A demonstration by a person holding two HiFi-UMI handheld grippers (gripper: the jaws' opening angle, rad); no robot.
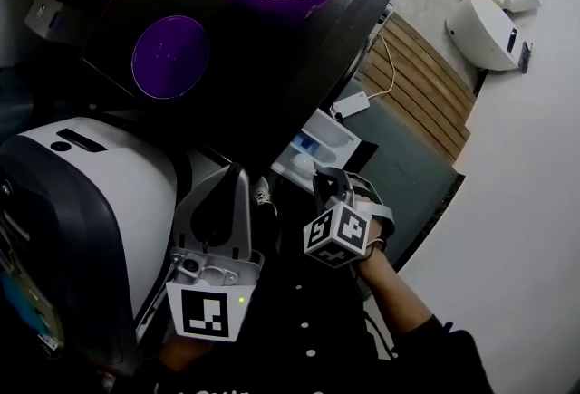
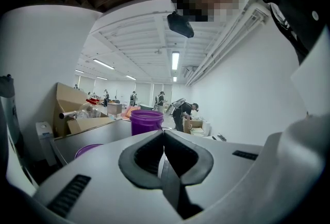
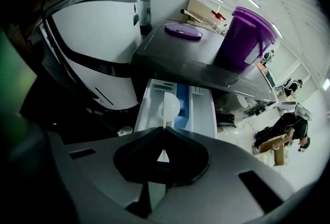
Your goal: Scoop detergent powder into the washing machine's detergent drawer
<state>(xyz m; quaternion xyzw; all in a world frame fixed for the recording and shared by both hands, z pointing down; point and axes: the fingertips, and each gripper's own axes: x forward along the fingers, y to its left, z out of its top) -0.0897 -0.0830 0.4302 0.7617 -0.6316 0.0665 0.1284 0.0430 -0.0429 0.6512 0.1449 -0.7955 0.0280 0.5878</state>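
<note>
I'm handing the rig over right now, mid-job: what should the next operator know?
Left tongs: shut, empty, clear of the drawer.
Right tongs: shut on the white plastic scoop, bowl over the open white-and-blue detergent drawer.
Purple plastic bucket stands uncovered on the black washing machine top, round purple lid beside it.
Done: scoop at drawer. Left: probably tip it in; powder there unconfirmed.

Room is left above the open detergent drawer (image 3: 203, 112) beside the scoop (image 3: 169, 107); the machine top (image 3: 165, 55) is blocked by 1 purple bucket (image 3: 242, 37) and 1 lid (image 3: 183, 31).
</note>
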